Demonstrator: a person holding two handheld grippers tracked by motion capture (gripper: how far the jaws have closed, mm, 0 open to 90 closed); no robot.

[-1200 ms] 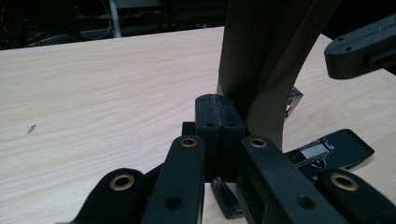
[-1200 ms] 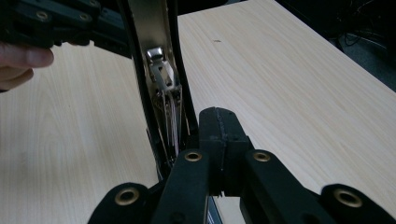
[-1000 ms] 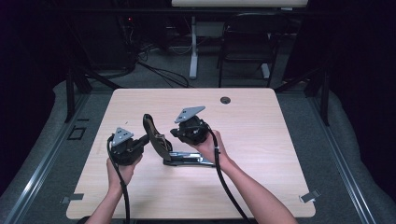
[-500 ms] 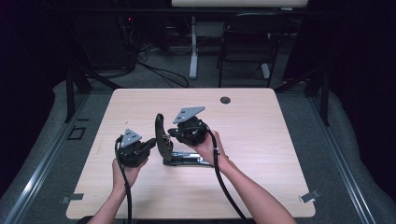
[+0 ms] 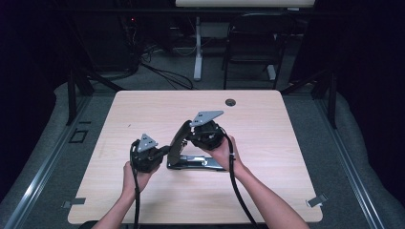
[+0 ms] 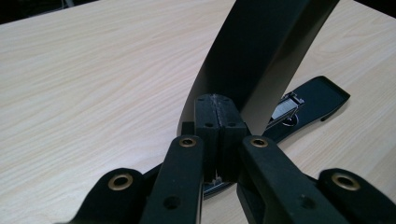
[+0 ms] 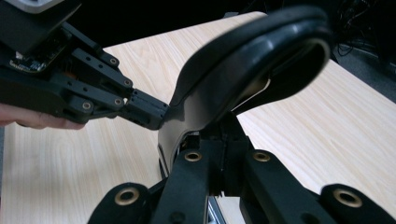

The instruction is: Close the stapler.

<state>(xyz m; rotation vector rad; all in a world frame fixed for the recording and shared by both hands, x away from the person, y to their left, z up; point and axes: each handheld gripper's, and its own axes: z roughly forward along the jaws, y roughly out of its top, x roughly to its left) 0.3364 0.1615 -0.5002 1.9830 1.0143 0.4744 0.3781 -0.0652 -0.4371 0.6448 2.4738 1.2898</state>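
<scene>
Stapler [image 5: 191,155] lying near the middle of the desk [image 5: 267,119] with the arm swung up, left gripper [image 5: 165,151] pressed together against the arm's back, right gripper [image 5: 188,138] also pressed together under it, probably to keep it open for loading.

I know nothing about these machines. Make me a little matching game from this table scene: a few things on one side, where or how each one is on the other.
Things:
1. stapler arm
2. stapler base
3. left gripper
4. table hole

States:
A. lying flat on the table
B. near the far edge
C. swung up, open
D. jaws shut, tips at the arm's back

Pairs: 1-C, 2-A, 3-D, 4-B
</scene>
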